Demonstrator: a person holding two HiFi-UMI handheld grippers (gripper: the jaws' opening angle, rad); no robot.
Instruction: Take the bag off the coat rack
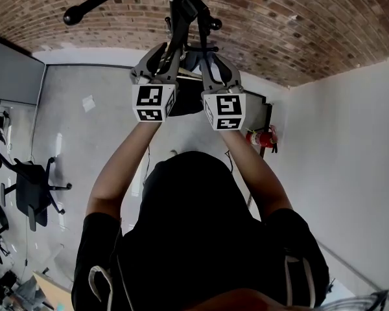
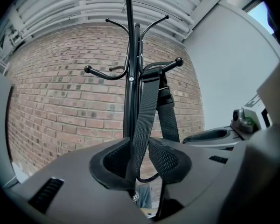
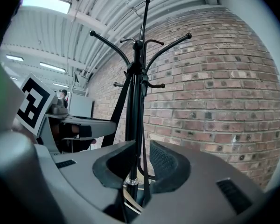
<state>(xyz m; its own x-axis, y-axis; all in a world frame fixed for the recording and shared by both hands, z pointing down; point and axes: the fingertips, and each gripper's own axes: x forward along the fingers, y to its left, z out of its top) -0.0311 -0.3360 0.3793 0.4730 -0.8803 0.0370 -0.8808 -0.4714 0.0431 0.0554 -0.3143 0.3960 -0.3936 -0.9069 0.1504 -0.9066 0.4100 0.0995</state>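
Note:
A black coat rack (image 1: pixel 180 5) stands against the brick wall, its pole (image 2: pixel 129 92) rising straight ahead. The black bag (image 1: pixel 189 101) hangs below its hooks, mostly hidden between the two marker cubes. One webbing strap (image 2: pixel 148 101) drops from a hook (image 2: pixel 170 64) and runs down between the pads of my left gripper (image 2: pixel 139 161), which is shut on it. My right gripper (image 3: pixel 141 166) is shut on a strap seen edge-on (image 3: pixel 143 139), just in front of the pole (image 3: pixel 134 106). Both grippers, left (image 1: pixel 163 56) and right (image 1: pixel 209 57), are raised side by side at the rack.
A red fire extinguisher (image 1: pixel 262 137) sits by the white wall to the right. An office chair (image 1: pixel 31 188) stands on the grey floor at left. Several curved hooks (image 3: pixel 107 42) spread out from the top of the rack.

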